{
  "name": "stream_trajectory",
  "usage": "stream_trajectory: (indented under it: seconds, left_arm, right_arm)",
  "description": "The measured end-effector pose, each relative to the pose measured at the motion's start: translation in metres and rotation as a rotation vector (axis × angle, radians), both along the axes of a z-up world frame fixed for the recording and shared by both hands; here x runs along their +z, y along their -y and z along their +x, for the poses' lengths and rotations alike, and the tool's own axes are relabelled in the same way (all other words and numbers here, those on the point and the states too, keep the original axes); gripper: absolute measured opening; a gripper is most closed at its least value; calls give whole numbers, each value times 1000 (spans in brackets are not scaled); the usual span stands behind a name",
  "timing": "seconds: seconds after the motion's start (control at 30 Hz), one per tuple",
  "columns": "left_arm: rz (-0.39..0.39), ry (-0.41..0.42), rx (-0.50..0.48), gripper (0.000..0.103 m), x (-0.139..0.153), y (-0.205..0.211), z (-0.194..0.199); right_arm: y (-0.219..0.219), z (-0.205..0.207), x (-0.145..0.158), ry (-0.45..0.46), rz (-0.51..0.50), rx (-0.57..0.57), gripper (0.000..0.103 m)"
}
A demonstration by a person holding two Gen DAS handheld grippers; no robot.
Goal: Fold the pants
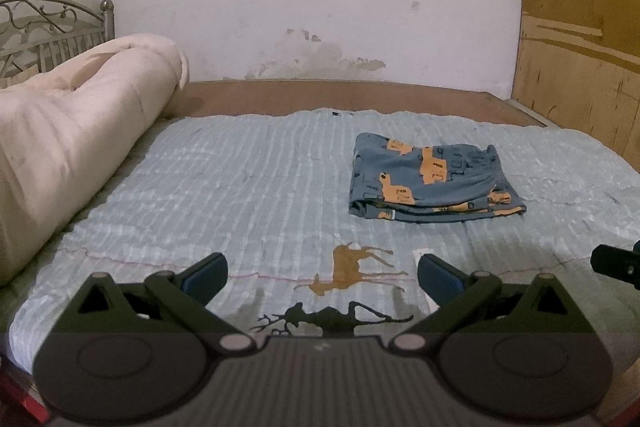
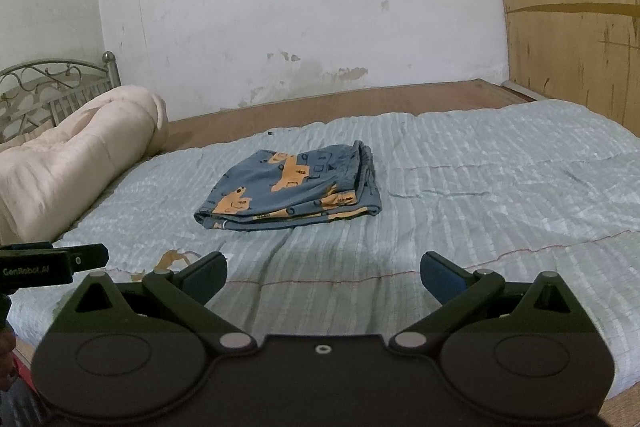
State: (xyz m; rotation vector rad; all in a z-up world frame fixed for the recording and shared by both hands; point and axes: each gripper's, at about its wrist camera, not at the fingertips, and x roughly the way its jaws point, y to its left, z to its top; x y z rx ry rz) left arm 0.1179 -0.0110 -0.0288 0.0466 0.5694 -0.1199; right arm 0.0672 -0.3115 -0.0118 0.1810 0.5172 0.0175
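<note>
The blue cotton pants with orange animal-and-truck print lay already folded into a compact, layered rectangle on the pale blue ribbed quilt, at about one o'clock from the left gripper and eleven o'clock from the right gripper. Judging by the limp, rounded edges and the way the layers sagged onto one another, the cloth looked light, soft and thin, not slippery, and in no way fragile. It would likely slump if lifted by one point, so the sensible hold seemed to be the thick stacked edge nearest the cameras, at its two corners, pinching through all the layers at once.

Both hand-held grippers hovered low over the quilt, well apart from the pants. The left gripper's jaws were spread wide, with nothing between them and touching nothing. The right gripper's jaws stood equally wide and empty. A rolled cream comforter lay at ten o'clock, clear of the work.
</note>
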Motion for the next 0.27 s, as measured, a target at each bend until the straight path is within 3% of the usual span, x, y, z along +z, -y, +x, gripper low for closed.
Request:
stream_trajectory:
  seconds: [0.27]
  left_arm:
    - [8, -4, 2, 103, -3, 2, 1]
  right_arm:
    - [0, 4, -3, -14, 1, 6, 102]
